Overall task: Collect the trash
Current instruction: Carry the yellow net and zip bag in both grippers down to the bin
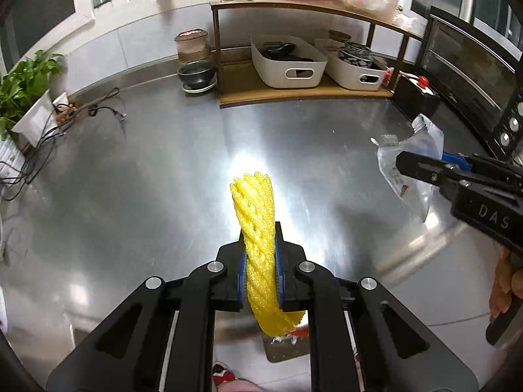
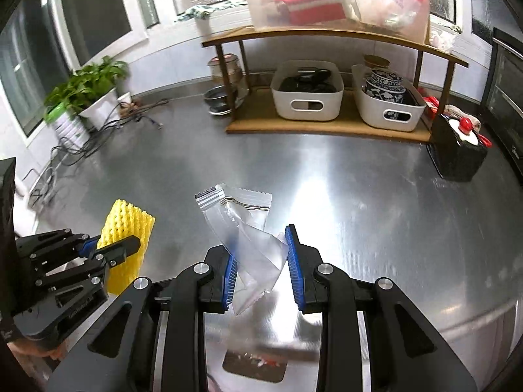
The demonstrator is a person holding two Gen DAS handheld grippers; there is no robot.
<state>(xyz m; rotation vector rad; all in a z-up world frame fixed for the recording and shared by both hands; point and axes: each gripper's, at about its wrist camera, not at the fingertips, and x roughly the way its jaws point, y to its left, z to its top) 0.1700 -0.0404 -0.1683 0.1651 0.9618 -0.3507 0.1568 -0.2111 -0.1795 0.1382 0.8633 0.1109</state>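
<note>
Both pieces of rubbish were off the steel counter (image 1: 130, 179) by then, so I judged the picking-up done and the dropping-off left. The left gripper (image 1: 260, 261) had its fingers pressed onto a yellow foam fruit net (image 1: 256, 222), which stood up between the blue pads and hung out below them. The right gripper (image 2: 261, 261) had a clear plastic wrapper (image 2: 242, 222) between its pads, though these stood fairly wide apart; the film touched the left pad and seemed to brush the right one, so how firmly it was gripped I could not tell. Both hovered above the near edge of the counter, side by side.

Below that edge, seen between the right gripper's arms, sat an open bin (image 2: 255, 366) with scraps of red and white in it (the likely destination, I supposed). No other loose trash showed on the counter. On the wooden shelf (image 2: 327, 127) at the back, one white tub (image 2: 307, 98) held dark utensils and the other white tub (image 2: 389, 111) held blue-patterned bowls (image 2: 385, 88).
</note>
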